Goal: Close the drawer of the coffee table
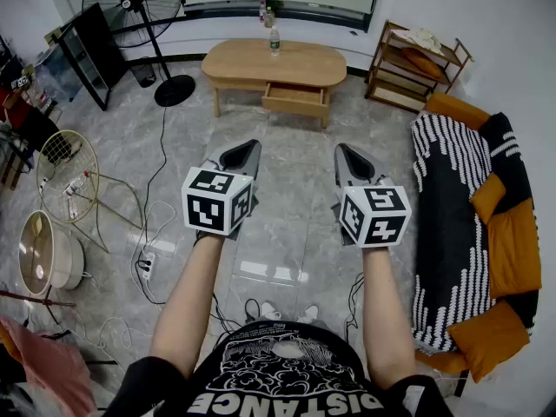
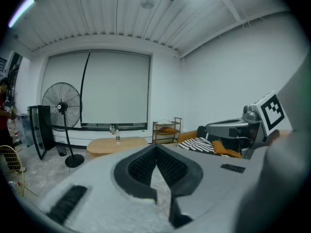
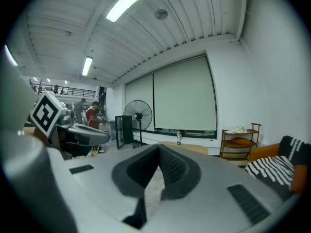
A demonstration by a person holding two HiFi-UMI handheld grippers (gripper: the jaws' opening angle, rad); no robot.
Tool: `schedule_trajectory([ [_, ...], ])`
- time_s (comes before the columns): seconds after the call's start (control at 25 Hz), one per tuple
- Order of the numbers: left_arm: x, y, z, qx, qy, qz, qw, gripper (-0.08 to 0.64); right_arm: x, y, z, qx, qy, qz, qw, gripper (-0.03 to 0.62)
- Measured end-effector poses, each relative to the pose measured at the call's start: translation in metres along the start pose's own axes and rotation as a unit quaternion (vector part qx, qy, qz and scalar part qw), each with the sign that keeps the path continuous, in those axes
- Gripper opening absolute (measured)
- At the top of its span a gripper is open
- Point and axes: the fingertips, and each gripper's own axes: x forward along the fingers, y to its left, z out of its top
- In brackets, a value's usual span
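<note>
The oval wooden coffee table (image 1: 274, 62) stands far ahead across the marble floor, its drawer (image 1: 295, 99) pulled out toward me. I hold both grippers side by side well short of it, pointing at it. The left gripper (image 1: 254, 146) is shut with nothing between its jaws. The right gripper (image 1: 340, 148) is also shut and empty. In the left gripper view the jaws meet at the left gripper's tip (image 2: 156, 147), with the table (image 2: 116, 144) beyond. In the right gripper view the right gripper's tip (image 3: 158, 148) hides most of the table (image 3: 197, 149).
A water bottle (image 1: 274, 40) stands on the table. A standing fan (image 1: 135, 7) is at the back left and a wooden shelf (image 1: 417, 59) at the back right. A striped and orange sofa (image 1: 469, 215) lines the right side. Cables (image 1: 148, 259) lie on the floor at left.
</note>
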Motion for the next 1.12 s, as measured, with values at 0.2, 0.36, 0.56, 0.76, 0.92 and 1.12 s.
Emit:
schedule_trajectory([
  [0.2, -0.004, 0.01, -0.006, -0.004, 0.002, -0.009, 0.9999, 0.002, 0.008, 0.012, -0.002, 0.005, -0.004, -0.013, 1.0, 0.003],
  [0.36, -0.004, 0.013, -0.015, -0.01, 0.006, -0.019, 0.9998, 0.002, 0.01, 0.019, -0.006, 0.016, -0.006, -0.02, 1.0, 0.005],
  [0.56, 0.004, 0.02, -0.019, -0.014, 0.007, -0.028, 0.9995, 0.003, 0.02, 0.025, -0.006, 0.031, -0.008, -0.022, 0.999, 0.011],
  [0.76, 0.014, 0.031, -0.016, -0.015, 0.004, -0.03, 0.9994, 0.003, 0.038, 0.024, -0.009, 0.046, -0.007, -0.02, 0.999, 0.042],
  [0.92, 0.033, 0.042, -0.011, -0.018, 0.004, -0.03, 0.9994, 0.003, 0.06, 0.019, -0.011, 0.054, 0.001, -0.009, 0.998, 0.095],
  [1.12, 0.076, 0.048, 0.001, -0.014, 0.007, -0.03, 0.9994, 0.003, 0.097, -0.006, -0.009, 0.056, 0.008, 0.005, 0.998, 0.161],
])
